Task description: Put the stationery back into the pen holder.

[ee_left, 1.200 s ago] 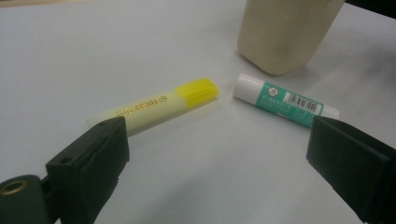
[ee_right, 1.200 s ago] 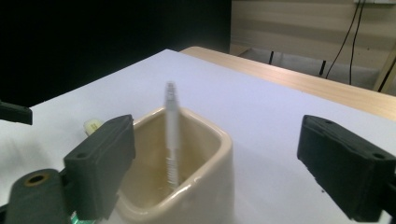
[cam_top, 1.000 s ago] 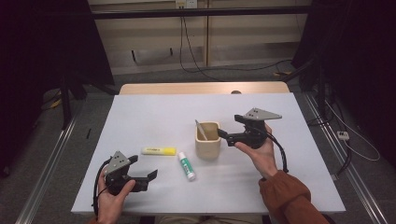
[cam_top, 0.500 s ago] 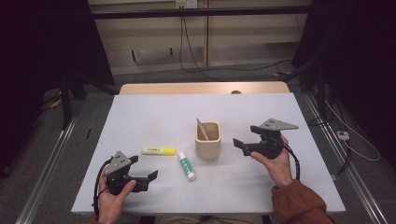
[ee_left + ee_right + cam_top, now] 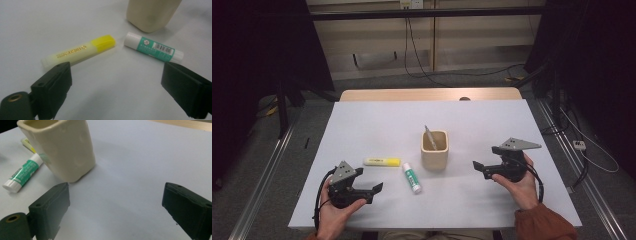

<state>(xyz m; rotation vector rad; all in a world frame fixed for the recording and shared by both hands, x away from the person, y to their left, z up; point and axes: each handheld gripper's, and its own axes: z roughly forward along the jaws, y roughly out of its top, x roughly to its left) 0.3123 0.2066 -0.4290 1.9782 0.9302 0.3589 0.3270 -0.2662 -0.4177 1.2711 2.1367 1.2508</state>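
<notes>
- Left gripper [image 5: 373, 189] low over the near left part of the white table [image 5: 377, 125], jaws wide apart and just been closing slightly, nothing between them.
- Right gripper [image 5: 478, 167] near the table's right side, held in a hand [image 5: 519, 182] with an orange-brown sleeve [image 5: 544, 225], jaws spread wide, gripping nothing, pointed toward the cup.
- Just ahead of the left gripper, seen from its own view: yellow highlighter [image 5: 78, 51] lying flat at the left, glue stick [image 5: 153, 47] with a green label and white cap lying flat at the right, their near ends close together but apart.
- From above, glue stick [image 5: 411, 177] lying between the highlighter [image 5: 382, 161] and the cup, just beside the cup's near left corner, not touching it.
- Beige square cup [image 5: 434, 149] upright near the table's middle, well apart from the right gripper; in the right gripper view cup [image 5: 60, 147] at upper left, with bare table between the jaws.
- Grey pen [image 5: 429, 136] standing inside the cup, leaning toward its far left corner.
- Beyond the table's far edge, a wooden ledge [image 5: 427, 95], then cables on the floor.
</notes>
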